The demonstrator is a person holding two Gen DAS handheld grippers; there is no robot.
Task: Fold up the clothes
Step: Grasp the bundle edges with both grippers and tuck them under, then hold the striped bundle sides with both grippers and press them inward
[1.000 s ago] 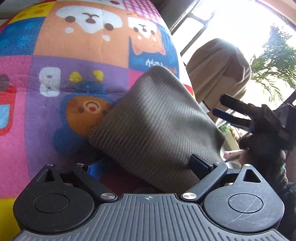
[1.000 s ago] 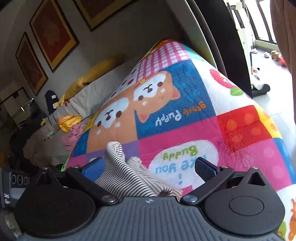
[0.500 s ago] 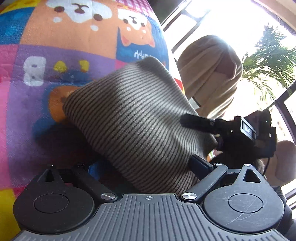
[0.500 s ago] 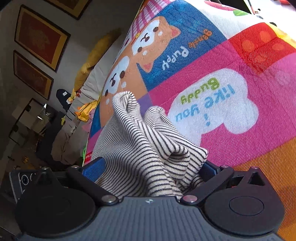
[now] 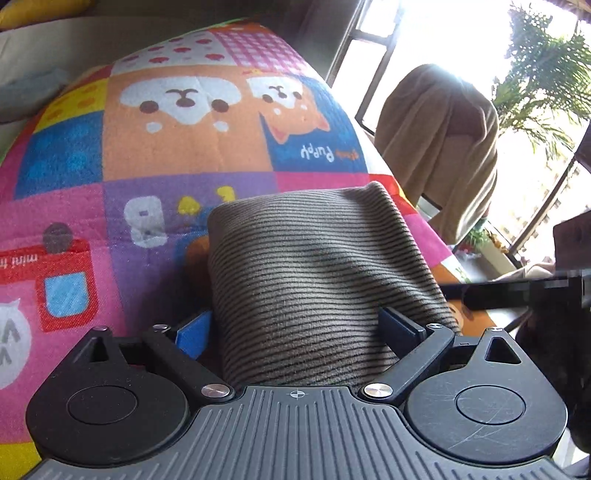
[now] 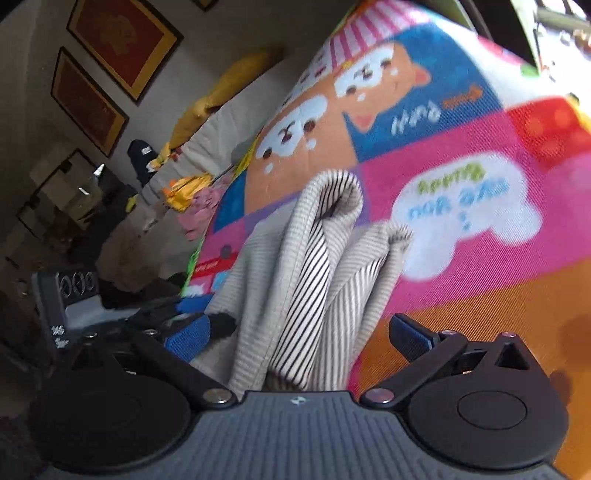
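Both the left gripper and right gripper, fingers apart around it, are lifting the grey-and-black striped knit garment above the colourful cartoon-patterned play mat, leaving the fold apparently unfinished.

My left tongs stand spread around the folded striped garment, which lies on the cartoon-print play mat; a brown-draped chair stands by the window.

A cartoon-puppy play mat lies near framed pictures, a yellow cushion and a palm.
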